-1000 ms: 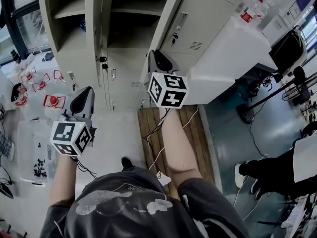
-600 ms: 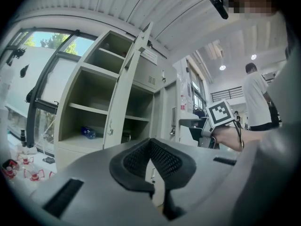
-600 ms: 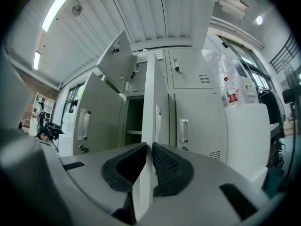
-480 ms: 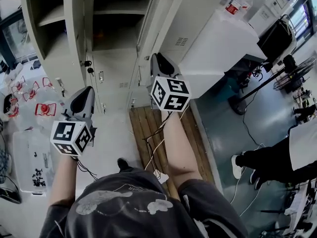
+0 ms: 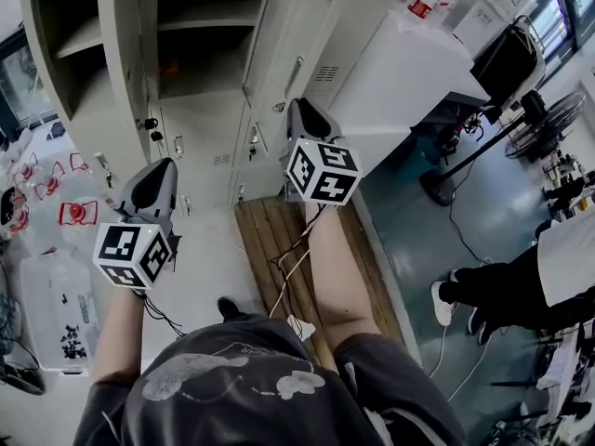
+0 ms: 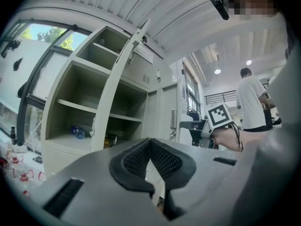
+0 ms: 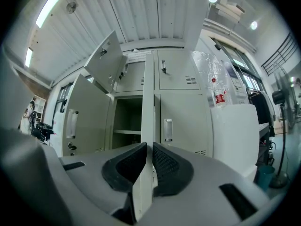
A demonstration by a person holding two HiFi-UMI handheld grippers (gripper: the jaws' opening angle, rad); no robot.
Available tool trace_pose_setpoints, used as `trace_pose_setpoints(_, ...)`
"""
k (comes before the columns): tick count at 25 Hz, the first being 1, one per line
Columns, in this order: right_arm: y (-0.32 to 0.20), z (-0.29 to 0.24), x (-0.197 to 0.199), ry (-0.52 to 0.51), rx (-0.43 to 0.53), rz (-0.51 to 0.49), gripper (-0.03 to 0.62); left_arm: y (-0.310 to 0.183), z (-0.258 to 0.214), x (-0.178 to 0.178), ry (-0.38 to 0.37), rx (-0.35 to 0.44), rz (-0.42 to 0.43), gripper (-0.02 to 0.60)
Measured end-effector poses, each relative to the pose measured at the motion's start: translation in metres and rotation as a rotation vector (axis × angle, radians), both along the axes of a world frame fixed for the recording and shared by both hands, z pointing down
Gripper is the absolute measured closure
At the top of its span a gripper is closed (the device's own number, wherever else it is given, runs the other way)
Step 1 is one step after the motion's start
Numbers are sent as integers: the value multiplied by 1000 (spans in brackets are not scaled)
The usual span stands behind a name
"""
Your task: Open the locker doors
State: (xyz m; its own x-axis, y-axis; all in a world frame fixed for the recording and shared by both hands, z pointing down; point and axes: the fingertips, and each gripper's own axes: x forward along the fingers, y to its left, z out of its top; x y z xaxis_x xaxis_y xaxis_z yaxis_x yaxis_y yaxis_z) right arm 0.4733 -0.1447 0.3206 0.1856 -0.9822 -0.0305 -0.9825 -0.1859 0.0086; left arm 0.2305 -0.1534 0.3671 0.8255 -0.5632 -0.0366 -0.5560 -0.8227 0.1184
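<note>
A bank of grey lockers (image 5: 200, 110) stands ahead, with several doors swung open. My right gripper (image 5: 296, 106) is shut on the free edge of one tall locker door (image 5: 290, 49). In the right gripper view that thin door edge (image 7: 148, 102) runs straight up between the pads (image 7: 164, 161) of the right gripper (image 7: 149, 147), and the open compartment (image 7: 127, 126) shows behind it. My left gripper (image 5: 158, 173) hangs lower left, away from the lockers. In its own view the left gripper (image 6: 150, 142) is shut on nothing, facing open shelves (image 6: 80, 107) and an open door (image 6: 115, 93).
A white cabinet (image 5: 418, 72) with a bottle (image 5: 423, 3) on top stands right of the lockers. A wooden pallet (image 5: 279, 240) with cables lies underfoot. A person's legs (image 5: 493, 295) are at the right. A plastic box (image 5: 56, 305) and red items (image 5: 74, 214) lie left.
The door in my right gripper has swung further out from the locker. The lockers have shifted up and left in the head view. The left gripper has stayed where it was.
</note>
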Motion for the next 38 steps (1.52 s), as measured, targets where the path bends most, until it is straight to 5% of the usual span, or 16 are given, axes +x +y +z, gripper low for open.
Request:
trace_pose_setpoints(11, 25, -13, -8, 11, 58, 56, 537, 13, -9, -37, 16, 11, -33, 572)
trace_pose_setpoints(38, 134, 9, -202, 79, 42, -147, 563, 106, 25, -163, -48, 7, -107, 572)
